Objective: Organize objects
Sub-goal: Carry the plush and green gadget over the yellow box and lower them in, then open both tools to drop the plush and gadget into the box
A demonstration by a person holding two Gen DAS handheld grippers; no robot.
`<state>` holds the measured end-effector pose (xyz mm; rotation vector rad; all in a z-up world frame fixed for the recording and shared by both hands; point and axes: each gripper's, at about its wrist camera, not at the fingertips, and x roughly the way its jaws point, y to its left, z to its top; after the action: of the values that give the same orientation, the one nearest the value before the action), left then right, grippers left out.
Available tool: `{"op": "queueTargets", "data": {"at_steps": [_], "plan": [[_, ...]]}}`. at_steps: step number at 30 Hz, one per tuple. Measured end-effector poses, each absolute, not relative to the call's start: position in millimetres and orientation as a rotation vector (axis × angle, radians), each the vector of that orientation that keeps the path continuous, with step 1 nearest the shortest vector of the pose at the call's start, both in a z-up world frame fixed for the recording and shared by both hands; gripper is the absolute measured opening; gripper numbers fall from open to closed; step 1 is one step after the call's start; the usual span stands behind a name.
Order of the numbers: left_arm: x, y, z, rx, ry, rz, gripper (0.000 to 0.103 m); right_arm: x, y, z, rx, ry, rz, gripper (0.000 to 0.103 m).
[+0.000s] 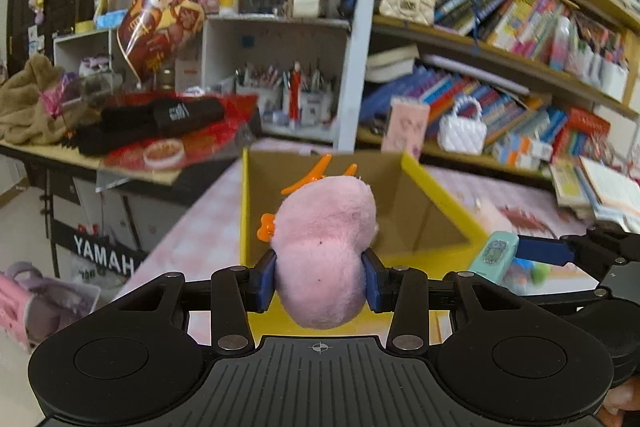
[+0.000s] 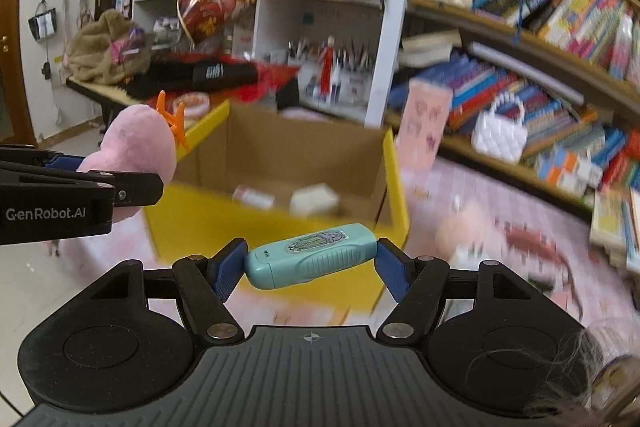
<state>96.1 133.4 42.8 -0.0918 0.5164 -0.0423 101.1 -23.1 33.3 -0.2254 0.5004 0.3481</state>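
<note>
Left wrist view: left claw (image 1: pixel 320 277) is pinching the pink plush toy (image 1: pixel 326 251) at its waist, the yellow box (image 1: pixel 436 183) lying straight ahead, just beyond.
Right wrist view: right claw (image 2: pixel 310 261) is gripping the teal case (image 2: pixel 310 255) end to end, long axis crosswise.
Box contents: two small pale items (image 2: pixel 288 201) are sitting on its floor.

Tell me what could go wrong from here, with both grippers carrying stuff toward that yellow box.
1. The right gripper pinches the teal case only at its two ends, so it might twist or slip out before reaching the yellow box.
2. The left gripper squeezes the pink plush toy low on its soft body; its heavy top could sag free.
3. Both grippers sit close together, so they may bump over the box.
</note>
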Motion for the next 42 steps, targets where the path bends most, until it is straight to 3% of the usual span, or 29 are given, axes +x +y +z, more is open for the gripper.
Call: {"op": "queueTargets", "data": {"at_steps": [8,19,25,42], "plan": [[158,128,34,-0.105,0.565,-0.048,0.041,176,-13,29,-0.301,0.504,0.4,0.067],[220,125,-3,-0.124,0.751,-0.041,0.041,257,9,-4,-0.52,0.701,0.579,0.067],[234,121,-14,-0.11,0.806,-0.044,0.041,276,16,-18,-0.583,0.8,0.598,0.067],[246,121,-19,-0.092,0.85,-0.062,0.041,274,28,-25,-0.651,0.812,0.532,0.067]]}}
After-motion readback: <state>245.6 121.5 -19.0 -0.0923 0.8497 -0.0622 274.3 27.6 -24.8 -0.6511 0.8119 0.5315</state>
